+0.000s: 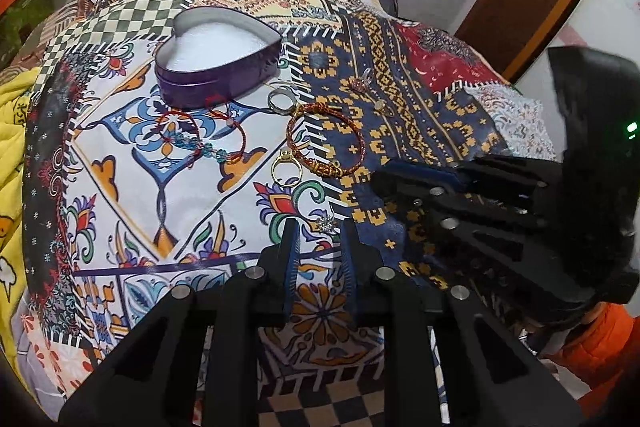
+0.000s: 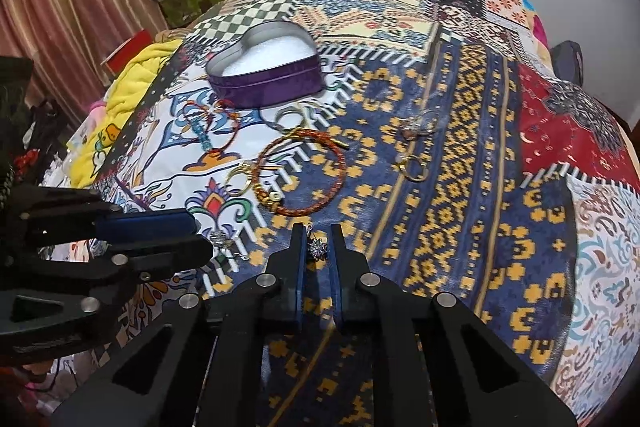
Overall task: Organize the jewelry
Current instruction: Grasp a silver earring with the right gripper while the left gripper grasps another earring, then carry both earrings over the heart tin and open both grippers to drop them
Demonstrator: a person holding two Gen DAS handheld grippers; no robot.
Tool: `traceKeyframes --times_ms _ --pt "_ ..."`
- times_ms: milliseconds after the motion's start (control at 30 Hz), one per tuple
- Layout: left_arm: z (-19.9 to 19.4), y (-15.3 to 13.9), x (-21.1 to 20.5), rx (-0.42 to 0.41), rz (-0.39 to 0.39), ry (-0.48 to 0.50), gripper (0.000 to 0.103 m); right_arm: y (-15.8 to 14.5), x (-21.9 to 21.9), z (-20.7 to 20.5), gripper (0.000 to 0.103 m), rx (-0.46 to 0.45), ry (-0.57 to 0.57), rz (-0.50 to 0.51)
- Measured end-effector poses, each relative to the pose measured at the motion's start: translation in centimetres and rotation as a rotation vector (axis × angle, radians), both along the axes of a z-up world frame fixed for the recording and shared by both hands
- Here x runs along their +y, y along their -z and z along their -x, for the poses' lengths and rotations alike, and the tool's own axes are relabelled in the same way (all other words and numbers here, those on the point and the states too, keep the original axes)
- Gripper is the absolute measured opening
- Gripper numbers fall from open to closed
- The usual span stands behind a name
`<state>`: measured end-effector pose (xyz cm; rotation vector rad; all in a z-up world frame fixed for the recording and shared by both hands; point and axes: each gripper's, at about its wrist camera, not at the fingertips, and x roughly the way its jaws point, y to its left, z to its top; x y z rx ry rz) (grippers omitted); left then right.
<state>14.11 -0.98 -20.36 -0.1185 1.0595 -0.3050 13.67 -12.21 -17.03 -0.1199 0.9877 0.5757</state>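
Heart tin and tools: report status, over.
Right tool closing around star-shaped sparkly charm, grip unconfirmed. Left tool open, empty. Heart tin open, nothing inside yet. Braided bracelet lies between charm and tin.

Soft, even indoor light, fisheye views

Both views bend strongly toward dark, vignetted corners; shadows on the patterned cloth (image 1: 168,187) are faint, and fine detail looks slightly smeared.

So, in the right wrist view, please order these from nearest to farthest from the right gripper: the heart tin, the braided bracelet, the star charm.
1. Star charm, between the fingers of the right gripper.
2. Braided bracelet, just beyond, slightly left.
3. Heart tin, farthest, back left.
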Motion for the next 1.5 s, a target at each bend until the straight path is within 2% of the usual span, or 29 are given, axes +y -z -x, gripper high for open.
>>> traceKeyframes --times_ms 233,333,367,567,833,1067,1500 --pt "-0.4 0.8 -1.1 -0.027 -0.046 0.003 0.019 -0.7 -1.6 -0.1 0.009 -0.003 0.036 -0.020" --pt "-0.5 0.9 -1.5 -0.041 -0.067 0.003 0.010 -1.0 -2.0 0.0 0.009 -0.006 0.044 -0.024" --pt "-0.5 1.0 -1.6 -0.044 -0.072 0.003 0.009 -1.1 -2.1 0.0 0.009 -0.007 0.047 -0.026" --pt "-0.3 0.6 -1.5 -0.051 -0.060 -0.006 0.009 -1.9 -2.4 0.4 0.009 -0.020 0.058 -0.036" --pt "0.8 -1.8 -0.2 -0.100 -0.047 -0.042 0.009 -3.6 -2.1 0.9 0.009 -0.054 0.062 -0.060" --pt "2.0 -5.1 1.7 -0.194 -0.035 -0.110 0.009 -5.8 -1.3 1.3 0.009 -0.098 0.062 -0.096" --pt "0.4 -9.3 5.4 -0.350 -0.064 -0.210 0.009 -9.6 1.8 -0.4 0.009 -0.196 0.023 -0.144"
